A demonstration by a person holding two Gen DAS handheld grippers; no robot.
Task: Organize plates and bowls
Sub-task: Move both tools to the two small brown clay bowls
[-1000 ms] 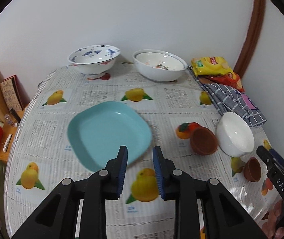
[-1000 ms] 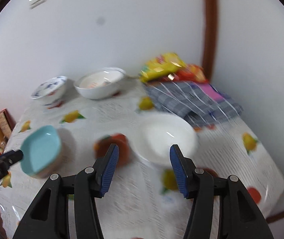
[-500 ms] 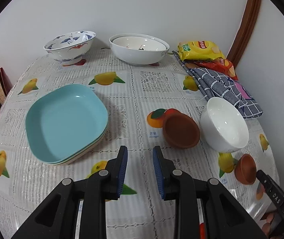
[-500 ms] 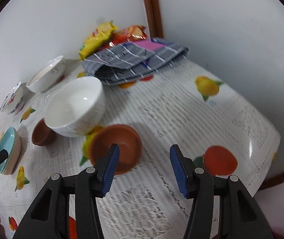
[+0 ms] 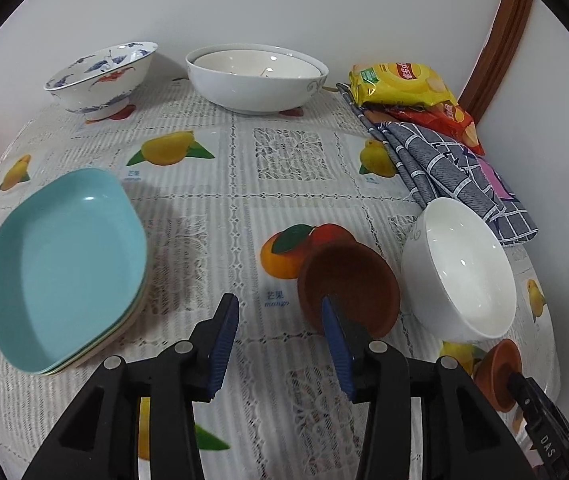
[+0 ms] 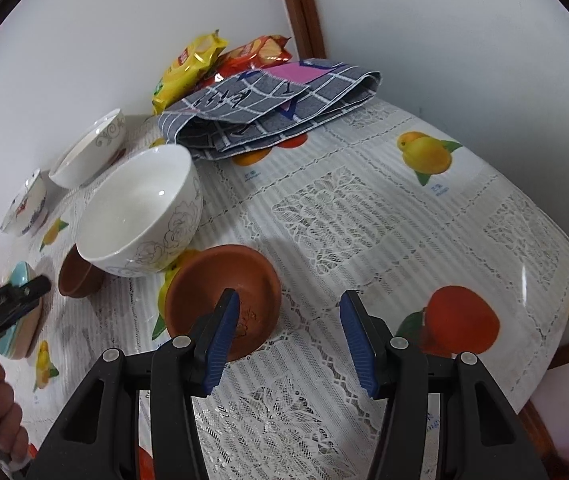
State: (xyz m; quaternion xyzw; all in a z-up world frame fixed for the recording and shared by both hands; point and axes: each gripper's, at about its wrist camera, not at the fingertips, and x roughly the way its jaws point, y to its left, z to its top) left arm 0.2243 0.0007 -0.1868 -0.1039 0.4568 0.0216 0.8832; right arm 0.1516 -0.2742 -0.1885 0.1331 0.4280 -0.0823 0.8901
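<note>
A brown clay bowl [image 5: 348,276] sits mid-table beside a white bowl [image 5: 460,268]. My left gripper [image 5: 280,344] hovers at the clay bowl's near-left rim, its jaws opening. Its right finger overlaps the rim, and no pad presses on anything. A second brown clay bowl [image 6: 240,280] lies in front of the white bowl [image 6: 140,208]. My right gripper [image 6: 289,340] is open over it, left finger above its inside and right finger past its rim. Stacked teal plates [image 5: 64,264] rest at the left.
At the back stand a blue-patterned bowl [image 5: 104,76] and nested large white bowls [image 5: 256,76]. Snack bags [image 5: 400,84] and a folded checked cloth [image 5: 452,172] fill the back right corner. The table's edge [image 6: 564,292] curves close on the right. A hand [image 6: 0,412] holds the left gripper.
The left gripper moved right and down from the teal plates to the brown bowl, and its jaws widened. The right gripper swung from the white bowl to the second brown bowl.
</note>
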